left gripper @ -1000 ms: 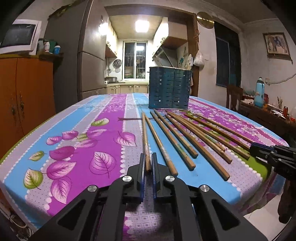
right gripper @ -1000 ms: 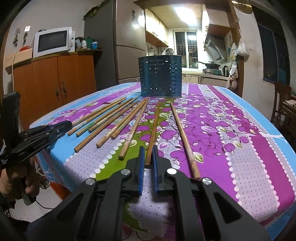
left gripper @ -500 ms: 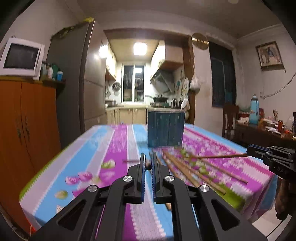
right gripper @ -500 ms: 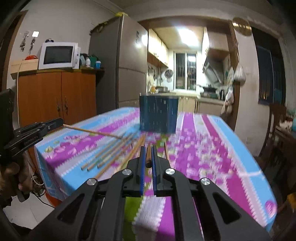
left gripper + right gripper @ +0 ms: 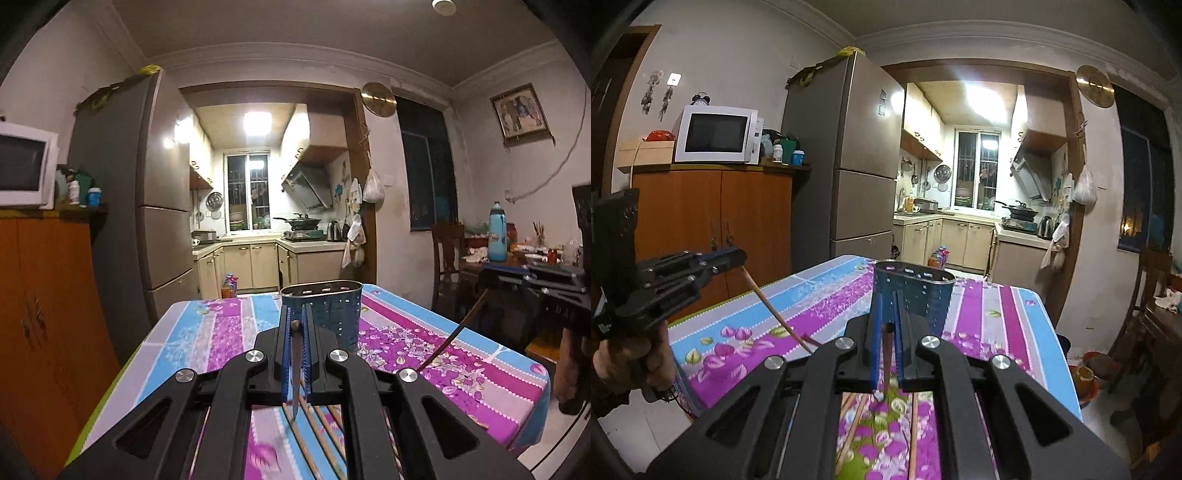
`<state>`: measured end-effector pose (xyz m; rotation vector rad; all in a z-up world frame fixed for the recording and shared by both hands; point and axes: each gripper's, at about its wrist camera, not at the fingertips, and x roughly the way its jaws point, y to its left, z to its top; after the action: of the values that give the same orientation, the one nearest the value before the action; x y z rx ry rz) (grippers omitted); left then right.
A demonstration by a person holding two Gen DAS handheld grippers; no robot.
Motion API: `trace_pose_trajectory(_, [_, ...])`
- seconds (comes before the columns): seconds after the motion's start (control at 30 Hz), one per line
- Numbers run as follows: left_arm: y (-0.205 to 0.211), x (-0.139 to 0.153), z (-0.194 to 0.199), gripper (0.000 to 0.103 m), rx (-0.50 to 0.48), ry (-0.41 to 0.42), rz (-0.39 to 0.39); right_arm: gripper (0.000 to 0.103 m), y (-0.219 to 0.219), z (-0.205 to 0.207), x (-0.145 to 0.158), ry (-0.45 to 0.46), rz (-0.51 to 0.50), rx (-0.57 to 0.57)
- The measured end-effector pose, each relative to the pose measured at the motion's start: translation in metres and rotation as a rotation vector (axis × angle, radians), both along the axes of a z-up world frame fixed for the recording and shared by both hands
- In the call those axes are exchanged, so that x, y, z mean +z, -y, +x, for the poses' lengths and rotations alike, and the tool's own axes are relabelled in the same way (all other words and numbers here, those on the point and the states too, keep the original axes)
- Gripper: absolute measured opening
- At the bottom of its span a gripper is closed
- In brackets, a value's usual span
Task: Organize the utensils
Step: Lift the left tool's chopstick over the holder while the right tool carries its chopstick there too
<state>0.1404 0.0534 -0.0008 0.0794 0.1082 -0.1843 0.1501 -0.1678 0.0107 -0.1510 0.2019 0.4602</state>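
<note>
Two chopsticks are up in the air, one in each tool. The left gripper (image 5: pixel 295 325) is clamped on a dark wooden chopstick (image 5: pixel 294 373) that hangs point-down between its blue pads (image 5: pixel 283 354), butt end showing at the fingertips. Over on the other side, the right gripper (image 5: pixel 887 325) is pinched on its own chopstick (image 5: pixel 887 354), also dangling tip-down over the table.

From the right wrist view you catch the left gripper (image 5: pixel 733 258) off to the side, chopstick (image 5: pixel 779 317) slanting down toward the cloth. From the left wrist view the right gripper (image 5: pixel 491 275) shows at the far edge, its chopstick (image 5: pixel 458 328) angled down too.

Straight ahead of both tools stands the blue perforated utensil holder (image 5: pixel 334 314), upright on the table, open top visible, well beyond both tips. More chopsticks (image 5: pixel 314 435) lie flat on the cloth below the left gripper, and several (image 5: pixel 912 439) lie below the right one.

All of it sits on a floral tablecloth (image 5: pixel 424 343) in purple, blue and pink stripes. Behind: a grey refrigerator (image 5: pixel 849 166), a white microwave (image 5: pixel 716 134) on an orange cabinet (image 5: pixel 713 218), and the lit kitchen beyond.
</note>
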Motion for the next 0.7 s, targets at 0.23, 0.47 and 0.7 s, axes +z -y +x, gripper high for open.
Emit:
trace_pose_trajectory(0.23, [0.009,0.023,0.037,0.007,-0.034,-0.055,0.018,0.005,-0.006,0.031,0.019,-0.052,-0.004,0.027])
trace_pose_trajectory(0.47, [0.016,0.046,0.055,0.007,-0.044,-0.078,0.03,0.005,-0.012,0.052,0.031,-0.08,-0.004,0.029])
trace_pose_trajectory(0.7, [0.014,0.064,0.067,0.007,-0.044,-0.087,0.011,0.005,-0.01,0.068,0.042,-0.092,0.018,0.024])
